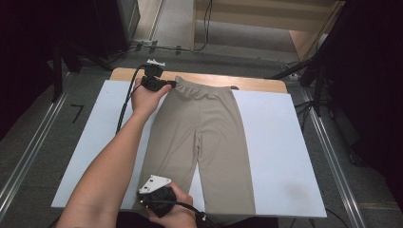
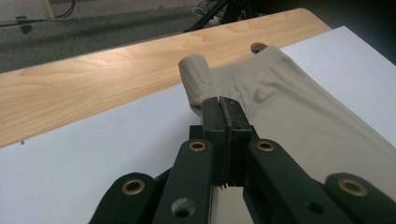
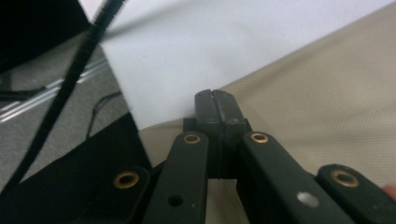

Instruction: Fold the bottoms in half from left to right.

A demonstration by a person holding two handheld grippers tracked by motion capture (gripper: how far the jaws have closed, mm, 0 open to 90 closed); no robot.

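Only one trousers (image 1: 204, 142); two grippers (image 1: 172, 84) (image 1: 142, 202) clamped.

Trousers (image 1: 204, 137): beige cloth, matt, fine knit weave; waistband corner (image 2: 196, 77) shows a coarser, grainy mesh texture. Table (image 2: 93, 84): pale wood, visible grain, smooth with a soft sheen along the far edge. White sheet (image 1: 275, 152) over it: matt, smooth, paper-like. Left gripper (image 2: 224, 105) and right gripper (image 3: 217, 100): black matt plastic, brass-coloured metal rivets. Floor (image 1: 33, 137): grey, rough carpet.
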